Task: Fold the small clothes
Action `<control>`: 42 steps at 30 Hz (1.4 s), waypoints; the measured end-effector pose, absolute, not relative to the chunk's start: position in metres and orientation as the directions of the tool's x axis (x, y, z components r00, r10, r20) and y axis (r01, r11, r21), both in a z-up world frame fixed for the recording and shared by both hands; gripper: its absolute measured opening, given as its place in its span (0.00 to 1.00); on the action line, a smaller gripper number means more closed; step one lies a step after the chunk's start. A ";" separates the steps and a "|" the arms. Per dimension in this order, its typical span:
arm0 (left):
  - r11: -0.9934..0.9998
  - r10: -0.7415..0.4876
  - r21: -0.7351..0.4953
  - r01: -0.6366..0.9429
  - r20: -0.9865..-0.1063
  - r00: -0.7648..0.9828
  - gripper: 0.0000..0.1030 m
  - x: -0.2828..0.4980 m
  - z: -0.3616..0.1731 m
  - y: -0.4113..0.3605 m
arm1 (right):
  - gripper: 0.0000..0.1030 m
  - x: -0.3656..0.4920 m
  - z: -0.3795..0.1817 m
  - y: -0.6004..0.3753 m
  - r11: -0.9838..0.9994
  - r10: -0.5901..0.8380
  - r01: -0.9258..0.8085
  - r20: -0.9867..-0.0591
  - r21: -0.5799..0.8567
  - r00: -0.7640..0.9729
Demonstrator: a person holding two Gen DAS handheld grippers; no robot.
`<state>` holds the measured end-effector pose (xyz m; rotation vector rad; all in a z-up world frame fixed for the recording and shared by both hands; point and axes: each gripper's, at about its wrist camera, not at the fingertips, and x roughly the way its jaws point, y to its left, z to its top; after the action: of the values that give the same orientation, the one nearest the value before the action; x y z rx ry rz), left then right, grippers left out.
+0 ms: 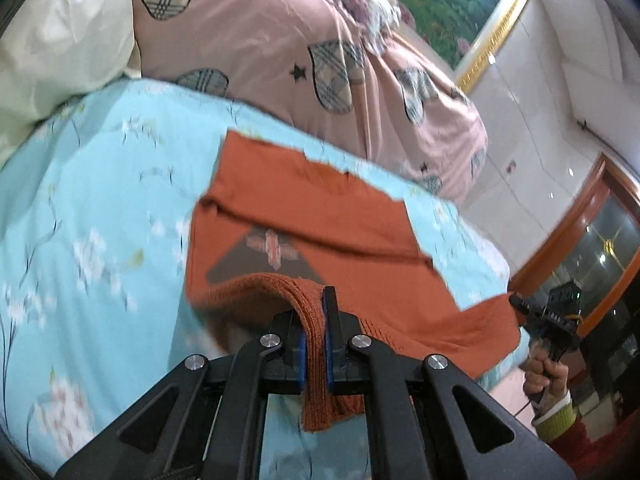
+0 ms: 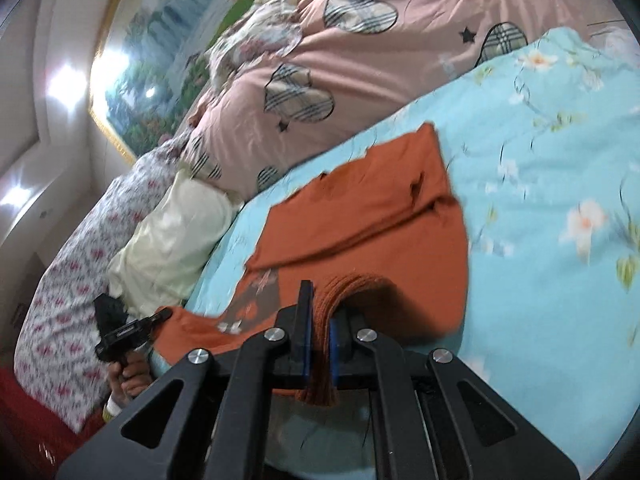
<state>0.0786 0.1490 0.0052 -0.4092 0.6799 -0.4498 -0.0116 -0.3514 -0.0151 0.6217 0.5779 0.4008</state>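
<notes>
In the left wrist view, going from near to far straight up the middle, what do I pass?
Left gripper with jaws shut on the ribbed hem, rust-orange knitted sweater, light blue floral bedsheet, pink quilt with plaid hearts.

Right gripper (image 2: 319, 320): black two-finger tool with blue pads, clamped on the ribbed hem of a rust-orange knitted sweater (image 2: 360, 216).
Sweater: spread partly folded on a light-blue floral bedsheet (image 2: 540, 200), brown patterned patch showing.
Left gripper (image 2: 160, 316): black, at the sweater's far hem corner; grip unclear.
Behind: pale cream pillow (image 2: 176, 236), pink quilt with plaid hearts (image 2: 360, 64), gold-framed landscape painting (image 2: 168, 40).
</notes>
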 end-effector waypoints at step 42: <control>0.902 -0.392 -0.418 0.108 -0.686 0.614 0.32 0.346 -0.056 0.092 | 0.28 0.242 -0.042 -0.375 0.915 0.206 0.074 -0.617 0.397 0.760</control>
<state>0.3457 0.0917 -0.0558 -0.3548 0.8665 -0.2954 0.2417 -0.3750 -0.0418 0.4178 0.7092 0.0743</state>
